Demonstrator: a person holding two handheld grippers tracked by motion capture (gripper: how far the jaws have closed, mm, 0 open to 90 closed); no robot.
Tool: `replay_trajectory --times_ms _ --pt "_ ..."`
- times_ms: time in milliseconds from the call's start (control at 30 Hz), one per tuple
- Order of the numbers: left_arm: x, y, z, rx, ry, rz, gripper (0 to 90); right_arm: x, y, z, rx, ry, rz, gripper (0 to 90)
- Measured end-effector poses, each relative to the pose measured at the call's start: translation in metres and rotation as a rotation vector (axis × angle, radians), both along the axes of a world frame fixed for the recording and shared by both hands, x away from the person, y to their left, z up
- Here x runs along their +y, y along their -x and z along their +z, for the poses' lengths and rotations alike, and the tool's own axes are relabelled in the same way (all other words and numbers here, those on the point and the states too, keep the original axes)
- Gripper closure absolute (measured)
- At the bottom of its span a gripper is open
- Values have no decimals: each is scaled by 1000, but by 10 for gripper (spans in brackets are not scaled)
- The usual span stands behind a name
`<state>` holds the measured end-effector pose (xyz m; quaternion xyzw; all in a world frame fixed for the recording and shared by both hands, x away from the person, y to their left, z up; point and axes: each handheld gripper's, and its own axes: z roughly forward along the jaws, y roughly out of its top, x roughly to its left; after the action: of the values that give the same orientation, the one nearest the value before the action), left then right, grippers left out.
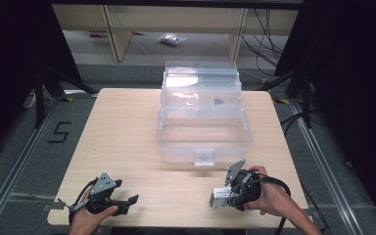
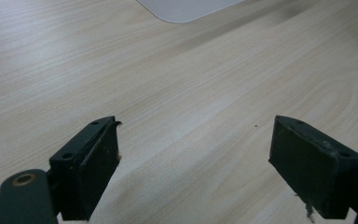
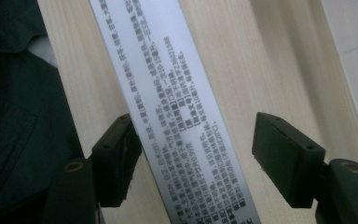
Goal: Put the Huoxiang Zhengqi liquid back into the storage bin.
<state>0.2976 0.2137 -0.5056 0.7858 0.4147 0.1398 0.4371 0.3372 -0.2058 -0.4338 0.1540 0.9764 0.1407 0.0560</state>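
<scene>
Near the table's [image 1: 127, 127] front edge, in front of the clear plastic bin [image 1: 203, 125], we see the right gripper [image 3: 193, 154] with its jaws apart astride a small white printed box [image 3: 168, 93], not yet pressing it, while the left gripper [image 2: 193, 158] rests wide open on bare wood.

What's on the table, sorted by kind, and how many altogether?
Clear plastic bins: 1
Small printed boxes: 1
Hand-held grippers: 2, left gripper and right gripper
Total: 4
</scene>
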Motion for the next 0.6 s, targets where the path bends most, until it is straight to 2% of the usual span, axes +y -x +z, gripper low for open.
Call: replay_trajectory --times_ms 33,67,100,133,200,300,333,433,500,533,567,600 --pt "0 0 0 0 -1 0 151 0 0 -1 19 15 6 355" --pt "0 0 0 -1 -1 -1 151 0 0 -1 16 15 -10 359" --pt "0 0 0 -1 -2 1 151 1 0 -1 32 29 -16 370" --pt "0 0 0 0 -2 2 151 1 -2 -3 28 25 17 380" --pt "0 0 0 -2 -2 -1 151 1 -2 -4 23 25 22 391" --pt "0 0 0 -1 1 1 151 0 -2 -5 41 26 29 423" --pt "0 0 0 -1 2 2 151 -1 -1 -4 49 29 14 431" --pt "0 0 0 0 0 2 151 -1 -1 -5 62 44 39 516" --pt "0 0 0 -3 0 0 151 0 -2 -6 65 50 78 542" --pt "0 0 0 -3 0 0 151 0 -3 -5 44 73 88 561" --pt "0 0 0 -3 0 1 151 0 -2 -5 57 72 91 576" --pt "0 0 0 -2 1 1 151 0 -4 -6 51 63 130 588"
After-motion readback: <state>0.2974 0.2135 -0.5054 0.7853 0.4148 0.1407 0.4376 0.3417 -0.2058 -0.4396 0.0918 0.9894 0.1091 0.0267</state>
